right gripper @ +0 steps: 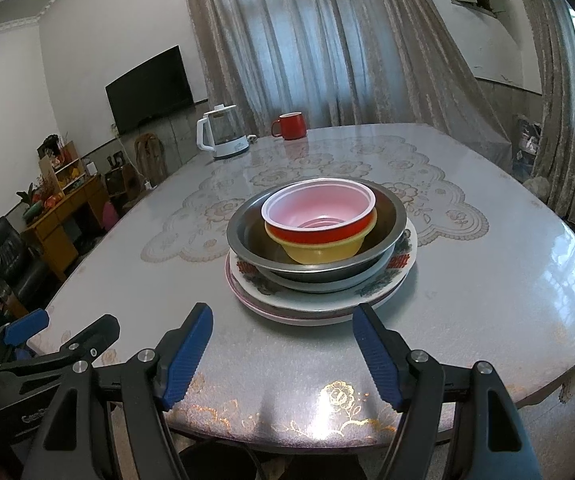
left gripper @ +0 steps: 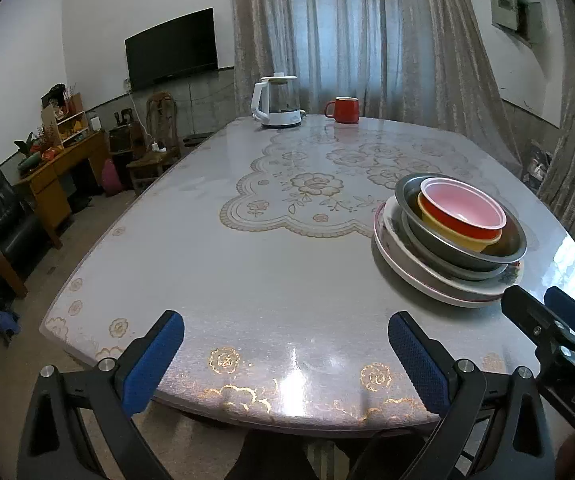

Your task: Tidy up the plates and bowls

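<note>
Blue-padded fingers fill the bottom of both my views, and their bases run out of frame. My right gripper [right gripper: 283, 350] stands with its jaws wide and nothing between them, hovering over the near edge of the table [right gripper: 487, 300], just short of the stack. My left gripper [left gripper: 287, 354] is likewise spread wide and empty, over bare tabletop well to the left of the stack; from the right wrist view I see it only partly, at the lower left edge.

One stack holds everything for the task, right of the table's middle. I count one red bowl [right gripper: 319, 220] with a pale pink inside, nested in one yellow bowl [right gripper: 323, 250], which sits in a steel bowl [right gripper: 387, 216]. Below that a second metal rim peeks out (another steel bowl, I think, but mostly covered). Under these lies a flowered plate [right gripper: 379, 286], and beneath it at least one more plate with a pink rim [right gripper: 263, 312]; how many lie below I cannot tell, since only edges show.

At the far end stand one kettle [right gripper: 223, 136] and one red mug [right gripper: 289, 126], apart from each other.
</note>
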### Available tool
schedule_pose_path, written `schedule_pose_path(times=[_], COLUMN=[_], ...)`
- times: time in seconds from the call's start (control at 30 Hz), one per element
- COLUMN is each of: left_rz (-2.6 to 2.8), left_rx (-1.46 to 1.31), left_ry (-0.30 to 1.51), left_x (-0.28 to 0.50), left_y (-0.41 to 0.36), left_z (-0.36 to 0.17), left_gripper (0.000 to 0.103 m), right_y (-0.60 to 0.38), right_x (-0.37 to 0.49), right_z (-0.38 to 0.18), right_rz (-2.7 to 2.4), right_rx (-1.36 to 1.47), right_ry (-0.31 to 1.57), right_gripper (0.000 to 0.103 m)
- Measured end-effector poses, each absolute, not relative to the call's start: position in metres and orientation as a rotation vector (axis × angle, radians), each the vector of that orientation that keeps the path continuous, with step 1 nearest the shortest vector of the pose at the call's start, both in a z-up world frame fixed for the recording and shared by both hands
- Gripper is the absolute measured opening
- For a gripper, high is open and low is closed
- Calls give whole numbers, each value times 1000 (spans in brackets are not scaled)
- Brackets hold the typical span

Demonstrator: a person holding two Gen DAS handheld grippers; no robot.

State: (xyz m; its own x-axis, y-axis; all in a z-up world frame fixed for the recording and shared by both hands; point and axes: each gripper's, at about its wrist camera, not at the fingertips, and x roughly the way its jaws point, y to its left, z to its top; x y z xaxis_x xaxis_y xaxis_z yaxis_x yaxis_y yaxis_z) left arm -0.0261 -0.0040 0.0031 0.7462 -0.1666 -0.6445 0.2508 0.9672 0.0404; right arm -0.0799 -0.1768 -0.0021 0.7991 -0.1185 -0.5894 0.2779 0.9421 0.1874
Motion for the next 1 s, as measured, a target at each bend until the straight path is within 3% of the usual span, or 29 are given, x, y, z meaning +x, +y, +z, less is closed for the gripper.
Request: schedule_pose_path(times=[1.0], left_rz=[-246], left_rx=[152], left_ry=[717], left_x=[-20], left_y=[-14], left_z=[-5], left_gripper=[103], right_y=[-184], right_x=[-75], right_z=[-10], right_rz=[-211], right_rx=[288], right_ry=[633], right_gripper=[74])
